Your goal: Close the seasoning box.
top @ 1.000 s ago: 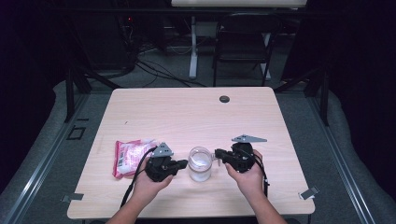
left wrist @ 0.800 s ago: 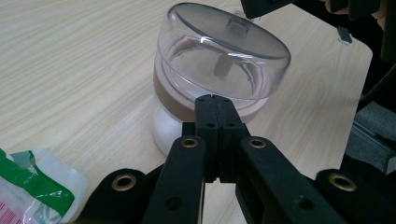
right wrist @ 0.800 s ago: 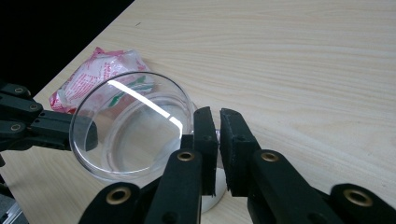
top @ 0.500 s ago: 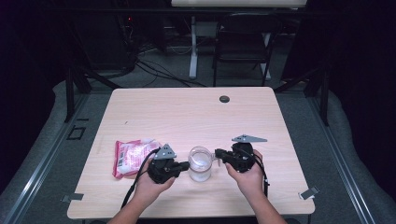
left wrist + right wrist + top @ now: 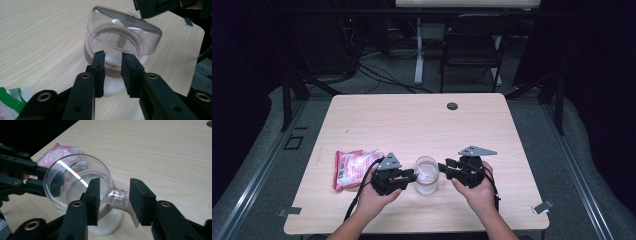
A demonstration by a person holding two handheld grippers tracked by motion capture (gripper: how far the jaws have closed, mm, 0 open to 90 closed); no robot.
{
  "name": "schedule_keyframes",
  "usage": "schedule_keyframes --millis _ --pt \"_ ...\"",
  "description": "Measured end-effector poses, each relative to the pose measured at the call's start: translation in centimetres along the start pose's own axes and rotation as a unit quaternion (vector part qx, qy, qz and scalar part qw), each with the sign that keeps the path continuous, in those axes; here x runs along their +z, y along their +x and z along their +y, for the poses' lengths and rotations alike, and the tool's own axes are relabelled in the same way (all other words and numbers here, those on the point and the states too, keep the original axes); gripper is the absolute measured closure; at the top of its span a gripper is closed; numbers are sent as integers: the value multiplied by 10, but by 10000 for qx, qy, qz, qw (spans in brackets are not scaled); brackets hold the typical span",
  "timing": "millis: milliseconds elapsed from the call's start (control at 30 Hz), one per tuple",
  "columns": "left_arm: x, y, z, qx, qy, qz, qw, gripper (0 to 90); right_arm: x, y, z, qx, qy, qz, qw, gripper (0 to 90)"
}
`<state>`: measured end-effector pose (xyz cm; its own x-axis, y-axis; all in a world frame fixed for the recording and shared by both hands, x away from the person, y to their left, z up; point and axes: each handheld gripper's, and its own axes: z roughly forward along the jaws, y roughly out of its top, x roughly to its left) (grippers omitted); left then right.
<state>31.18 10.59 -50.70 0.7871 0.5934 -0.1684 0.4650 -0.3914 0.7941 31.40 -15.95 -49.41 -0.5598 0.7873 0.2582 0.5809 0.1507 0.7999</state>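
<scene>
The clear jar (image 5: 426, 175) stood near the front edge of the desk (image 5: 412, 125), midway between the two claws, so neither hand had the advantage of reach. Going left to right: the pink snack packet (image 5: 349, 167) lay flat at the far left, just beside the left claw (image 5: 410, 176). In the left gripper view that claw (image 5: 112, 71) was open by a narrow gap, its jaws pointing straight at the jar's pale base (image 5: 110, 62) and holding nothing that I could see. The jar's transparent hinged lid (image 5: 123, 31) was tilted up and open, its axis leaning away from the left claw. On the right, the right claw (image 5: 113, 201) stood open wider, with the lid's small clear tab (image 5: 117, 196) lying between its jaws, untouched on either side as far as I could tell. Whatever came next hinged on that tab sitting in the gap. Compared with half a second earlier, both hands and the jar had hardly shifted.
</scene>
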Motion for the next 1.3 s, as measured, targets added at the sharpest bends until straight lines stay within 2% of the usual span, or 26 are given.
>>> schedule_keyframes --millis 33,167,333,400,600,700,800,1000,1200,1300 --pt "1 0 0 -2 -24 25 10000 700 -2 2 0 -154 -33 10 9999 570" --pt "3 0 4 18 -59 30 10000 671 -7 7 -2 -343 -124 40 9993 532" --pt "9 -2 8 25 -134 57 9999 605 -13 12 -5 -512 -191 60 9985 487" --pt "11 -2 10 96 -179 106 9997 570 -15 13 -6 -555 -219 74 9982 466" --pt "16 -2 13 30 -283 193 9994 493 -18 17 -10 -793 -263 72 9965 438" --pt "16 -1 14 13 -323 207 9993 483 -18 20 -12 -884 -241 78 9958 428" --pt "16 -1 14 -100 -421 198 9989 477 -17 23 -14 -1033 -218 93 9944 411" --pt "14 0 15 -108 -483 211 9986 467 -12 29 -17 -1356 -173 43 9906 388" --pt "12 0 15 -111 -547 182 9983 464 -7 33 -19 -1494 -117 -23 9887 389" --pt "12 -1 14 -79 -506 195 9985 462 -3 32 -20 -1543 -91 -143 9879 393"
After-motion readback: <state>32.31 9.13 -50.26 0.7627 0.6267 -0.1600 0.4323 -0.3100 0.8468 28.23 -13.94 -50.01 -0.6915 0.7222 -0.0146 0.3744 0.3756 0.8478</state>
